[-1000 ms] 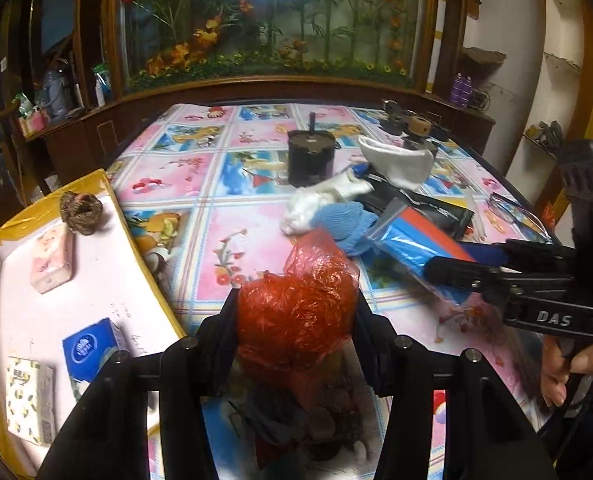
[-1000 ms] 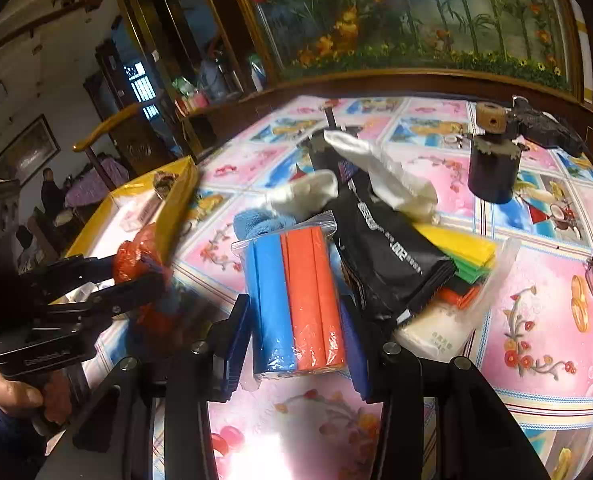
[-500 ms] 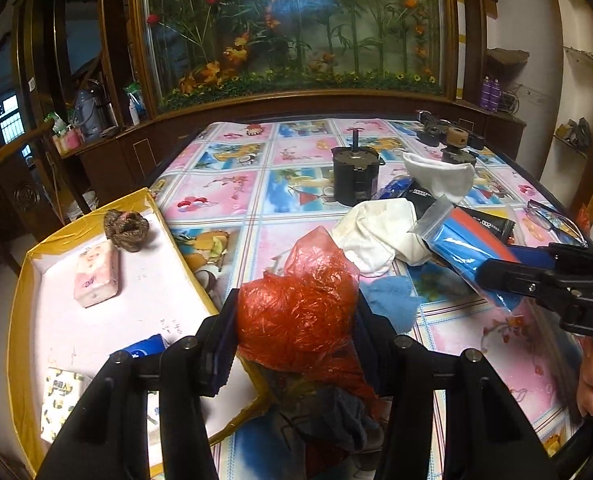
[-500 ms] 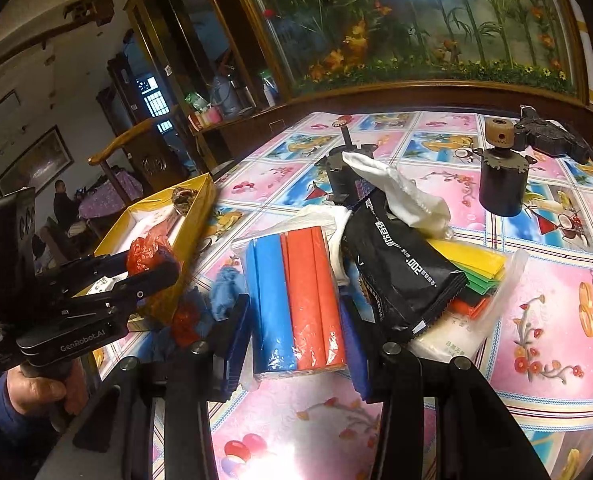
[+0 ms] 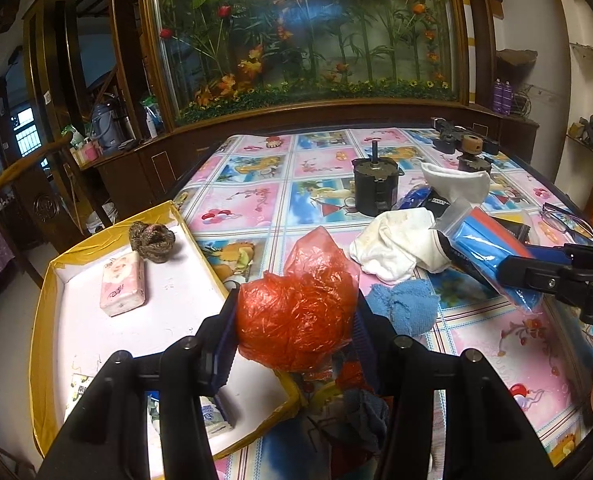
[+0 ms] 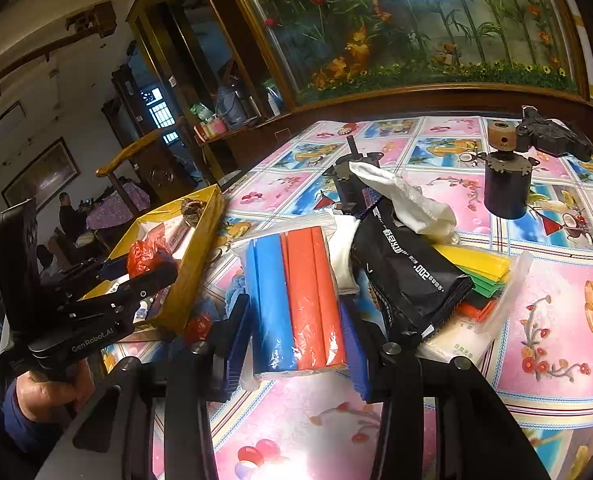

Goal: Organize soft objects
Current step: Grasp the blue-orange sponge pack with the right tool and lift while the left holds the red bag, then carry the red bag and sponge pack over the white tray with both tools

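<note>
— Fingers (image 5: 236,344) on the left gripper (image 5: 296,320)?
— Clamped on the red plastic bag (image 5: 296,312) at the yellow tray (image 5: 40,320) rim — probably going in.
— Right gripper (image 6: 296,344)?
— Pinching the blue-and-orange packet (image 6: 296,300) over the worktop (image 6: 536,340) — lifted clear of the pile.

Table (image 5: 256,200) has a pink cartoon tablecloth; yellow box (image 5: 44,300) hangs off its left edge, white rag (image 5: 392,240), blue cloth (image 5: 404,304) and black can (image 5: 376,192) sit right of the box.
</note>
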Action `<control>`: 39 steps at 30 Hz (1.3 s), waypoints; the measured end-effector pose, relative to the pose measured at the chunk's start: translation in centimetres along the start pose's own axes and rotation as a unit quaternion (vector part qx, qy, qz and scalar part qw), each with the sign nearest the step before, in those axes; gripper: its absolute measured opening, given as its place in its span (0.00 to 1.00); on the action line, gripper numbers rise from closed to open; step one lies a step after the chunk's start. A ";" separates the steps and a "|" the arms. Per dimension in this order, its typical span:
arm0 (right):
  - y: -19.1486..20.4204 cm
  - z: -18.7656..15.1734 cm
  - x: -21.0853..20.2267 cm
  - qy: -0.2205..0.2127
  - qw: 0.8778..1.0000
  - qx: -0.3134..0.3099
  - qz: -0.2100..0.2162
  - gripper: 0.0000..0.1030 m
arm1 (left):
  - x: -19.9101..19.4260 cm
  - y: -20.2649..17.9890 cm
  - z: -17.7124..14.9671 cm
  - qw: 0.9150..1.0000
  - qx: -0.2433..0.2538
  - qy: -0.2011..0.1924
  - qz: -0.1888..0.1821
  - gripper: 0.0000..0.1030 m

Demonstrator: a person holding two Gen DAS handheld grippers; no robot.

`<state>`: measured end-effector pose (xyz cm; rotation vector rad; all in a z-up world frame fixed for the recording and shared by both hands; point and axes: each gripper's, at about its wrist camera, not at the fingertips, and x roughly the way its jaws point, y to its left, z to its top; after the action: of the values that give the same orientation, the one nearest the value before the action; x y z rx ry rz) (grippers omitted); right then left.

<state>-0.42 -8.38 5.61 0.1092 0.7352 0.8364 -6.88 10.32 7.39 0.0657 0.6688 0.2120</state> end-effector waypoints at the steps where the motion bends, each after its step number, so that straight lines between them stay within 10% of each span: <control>1: 0.0 0.0 0.0 0.000 1.000 0.001 0.001 0.46 | -0.1 0.1 0.0 1.000 0.000 -0.001 0.000 0.49; 39: 8.1 1.3 3.6 0.021 0.997 -0.017 0.075 0.46 | -3.0 7.2 -0.4 0.996 -0.049 -0.038 0.057 0.49</control>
<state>-3.15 -0.04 7.55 0.1184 0.7589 0.9973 -10.72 16.70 9.80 0.0187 0.5780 0.3509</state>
